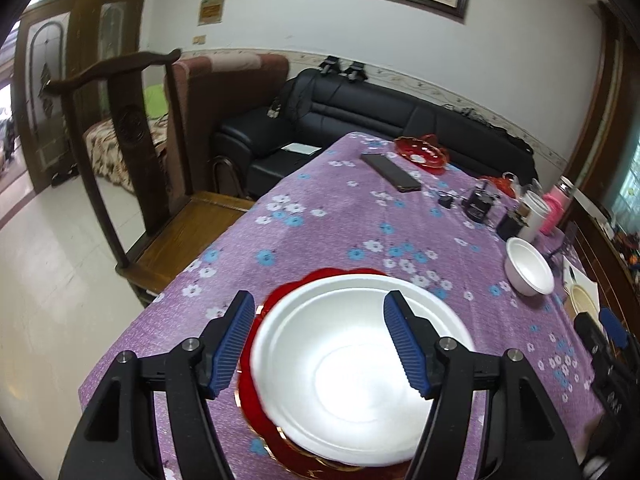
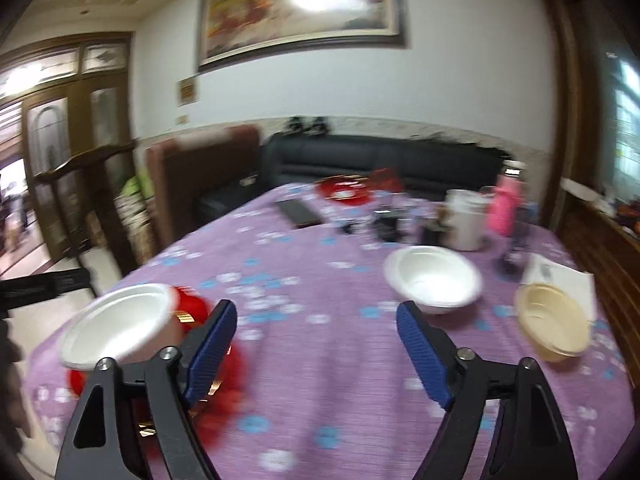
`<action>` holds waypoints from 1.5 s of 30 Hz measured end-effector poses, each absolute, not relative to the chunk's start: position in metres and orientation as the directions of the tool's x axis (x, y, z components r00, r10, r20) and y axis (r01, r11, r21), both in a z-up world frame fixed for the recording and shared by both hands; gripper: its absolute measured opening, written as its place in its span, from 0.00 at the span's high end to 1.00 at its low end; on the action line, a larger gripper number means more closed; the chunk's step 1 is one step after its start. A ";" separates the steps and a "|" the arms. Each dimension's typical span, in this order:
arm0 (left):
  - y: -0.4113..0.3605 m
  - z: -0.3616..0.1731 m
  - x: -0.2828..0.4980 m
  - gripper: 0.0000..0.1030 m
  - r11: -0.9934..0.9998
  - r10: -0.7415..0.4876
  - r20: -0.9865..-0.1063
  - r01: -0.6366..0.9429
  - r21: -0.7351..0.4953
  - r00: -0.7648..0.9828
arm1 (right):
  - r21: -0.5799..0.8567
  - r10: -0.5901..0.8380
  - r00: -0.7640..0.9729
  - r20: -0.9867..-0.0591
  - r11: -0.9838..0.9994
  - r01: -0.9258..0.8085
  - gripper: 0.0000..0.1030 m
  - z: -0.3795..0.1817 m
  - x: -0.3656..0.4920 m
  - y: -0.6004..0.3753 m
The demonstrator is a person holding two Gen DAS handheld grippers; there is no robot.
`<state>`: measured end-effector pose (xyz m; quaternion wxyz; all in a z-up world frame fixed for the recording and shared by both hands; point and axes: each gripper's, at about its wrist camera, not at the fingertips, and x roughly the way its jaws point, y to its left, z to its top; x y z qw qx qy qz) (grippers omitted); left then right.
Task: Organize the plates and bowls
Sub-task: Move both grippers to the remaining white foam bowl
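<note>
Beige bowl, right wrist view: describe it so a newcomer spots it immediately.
Start at the purple flowered tablecloth and go to its right edge, by the white paper sheet. The beige bowl sits there, right of the white bowl. It is the only cream-coloured bowl; the others are white.

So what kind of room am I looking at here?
Most likely a home living and dining room: a black leather sofa against the wall, a large framed painting above it, and a table under a purple floral tablecloth.
</note>
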<state>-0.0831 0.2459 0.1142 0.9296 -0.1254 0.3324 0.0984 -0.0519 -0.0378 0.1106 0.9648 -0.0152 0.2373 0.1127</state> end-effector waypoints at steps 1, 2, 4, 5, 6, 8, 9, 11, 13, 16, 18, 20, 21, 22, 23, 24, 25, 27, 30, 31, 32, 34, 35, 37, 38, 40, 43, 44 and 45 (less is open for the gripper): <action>0.240 0.116 -0.083 0.34 0.953 0.093 -0.641 -0.254 -0.163 0.762 | 0.044 0.208 0.852 -0.480 0.976 -0.213 0.13 0.109 -0.049 -0.050; 0.236 0.117 -0.084 0.34 0.956 0.088 -0.640 -0.245 -0.161 0.763 | 0.079 0.207 0.835 -0.510 0.978 -0.195 0.13 0.106 -0.045 -0.068; 0.224 0.120 -0.083 0.33 0.963 0.073 -0.639 -0.221 -0.155 0.766 | 0.117 0.185 0.826 -0.533 0.983 -0.145 0.13 0.101 -0.045 -0.094; 0.218 0.121 -0.084 0.31 0.967 0.064 -0.638 -0.207 -0.151 0.767 | 0.126 0.176 0.825 -0.537 0.984 -0.128 0.13 0.100 -0.044 -0.102; 0.210 0.123 -0.084 0.30 0.972 0.054 -0.636 -0.187 -0.145 0.770 | 0.138 0.164 0.824 -0.542 0.985 -0.106 0.13 0.099 -0.046 -0.114; 0.196 0.125 -0.085 0.29 0.979 0.040 -0.633 -0.157 -0.129 0.773 | 0.151 0.145 0.824 -0.548 0.986 -0.072 0.13 0.097 -0.049 -0.132; 0.188 0.126 -0.085 0.29 0.983 0.031 -0.633 -0.139 -0.121 0.773 | 0.152 0.138 0.824 -0.550 0.986 -0.063 0.13 0.097 -0.051 -0.137; 0.174 0.127 -0.084 0.29 0.988 0.010 -0.635 -0.105 -0.112 0.772 | 0.150 0.127 0.823 -0.553 0.987 -0.051 0.13 0.096 -0.057 -0.146; 0.160 0.128 -0.083 0.29 0.991 -0.011 -0.640 -0.075 -0.107 0.768 | 0.148 0.123 0.824 -0.553 0.988 -0.049 0.13 0.096 -0.061 -0.150; 0.143 0.127 -0.081 0.29 0.993 -0.051 -0.652 -0.032 -0.114 0.757 | 0.149 0.128 0.824 -0.552 0.987 -0.053 0.13 0.095 -0.065 -0.156; 0.132 0.128 -0.082 0.29 0.994 -0.063 -0.653 -0.012 -0.110 0.755 | 0.159 0.143 0.820 -0.554 0.985 -0.064 0.13 0.096 -0.067 -0.156; 0.124 0.128 -0.083 0.29 0.995 -0.066 -0.654 0.003 -0.097 0.754 | 0.162 0.152 0.818 -0.555 0.984 -0.072 0.13 0.097 -0.066 -0.155; 0.118 0.128 -0.084 0.29 0.996 -0.074 -0.656 0.017 -0.093 0.751 | 0.163 0.154 0.816 -0.557 0.984 -0.074 0.13 0.097 -0.065 -0.155; 0.114 0.128 -0.085 0.29 0.995 -0.082 -0.656 0.029 -0.091 0.751 | 0.164 0.156 0.813 -0.560 0.984 -0.075 0.13 0.097 -0.064 -0.154; 0.111 0.128 -0.085 0.29 0.995 -0.090 -0.654 0.041 -0.090 0.751 | 0.164 0.156 0.811 -0.564 0.984 -0.075 0.13 0.096 -0.062 -0.153; 0.106 0.127 -0.085 0.29 0.995 -0.100 -0.652 0.059 -0.085 0.752 | 0.171 0.158 0.804 -0.573 0.983 -0.071 0.13 0.095 -0.060 -0.153; 0.102 0.127 -0.086 0.29 0.994 -0.108 -0.651 0.071 -0.083 0.751 | 0.178 0.163 0.800 -0.578 0.981 -0.071 0.13 0.095 -0.059 -0.154; 0.094 0.123 -0.083 0.29 0.993 -0.121 -0.658 0.093 -0.077 0.744 | 0.200 0.170 0.794 -0.583 0.978 -0.063 0.13 0.093 -0.057 -0.155; 0.084 0.118 -0.078 0.29 0.991 -0.133 -0.670 0.116 -0.070 0.730 | 0.196 0.157 0.796 -0.584 0.979 -0.050 0.13 0.092 -0.056 -0.157; 0.081 0.117 -0.077 0.29 0.990 -0.138 -0.672 0.125 -0.068 0.727 | 0.193 0.154 0.795 -0.586 0.980 -0.047 0.13 0.092 -0.055 -0.158; 0.079 0.115 -0.076 0.29 0.989 -0.142 -0.673 0.130 -0.068 0.726 | 0.187 0.149 0.793 -0.591 0.981 -0.045 0.13 0.091 -0.054 -0.158; 0.077 0.112 -0.073 0.29 0.987 -0.154 -0.679 0.138 -0.077 0.718 | 0.180 0.140 0.791 -0.596 0.983 -0.039 0.13 0.089 -0.053 -0.159; 0.077 0.109 -0.071 0.29 0.987 -0.159 -0.684 0.139 -0.084 0.712 | 0.173 0.132 0.790 -0.599 0.984 -0.033 0.13 0.088 -0.052 -0.160; 0.078 0.105 -0.066 0.29 0.985 -0.168 -0.694 0.138 -0.099 0.700 | 0.172 0.124 0.787 -0.605 0.985 -0.023 0.13 0.088 -0.048 -0.162; 0.078 0.103 -0.065 0.29 0.985 -0.171 -0.699 0.137 -0.105 0.695 | 0.175 0.124 0.784 -0.609 0.984 -0.020 0.13 0.088 -0.047 -0.162; 0.080 0.101 -0.062 0.29 0.983 -0.183 -0.706 0.136 -0.122 0.684 | 0.189 0.133 0.774 -0.619 0.982 -0.017 0.13 0.087 -0.041 -0.165; 0.082 0.100 -0.061 0.29 0.982 -0.191 -0.709 0.131 -0.139 0.679 | 0.233 0.165 0.757 -0.632 0.972 -0.017 0.13 0.089 -0.026 -0.172; 0.082 0.101 -0.060 0.29 0.982 -0.190 -0.708 0.129 -0.140 0.680 | 0.248 0.171 0.752 -0.637 0.969 -0.011 0.13 0.089 -0.020 -0.174; 0.082 0.102 -0.059 0.29 0.982 -0.189 -0.707 0.129 -0.139 0.681 | 0.269 0.179 0.744 -0.644 0.963 0.001 0.13 0.087 -0.012 -0.178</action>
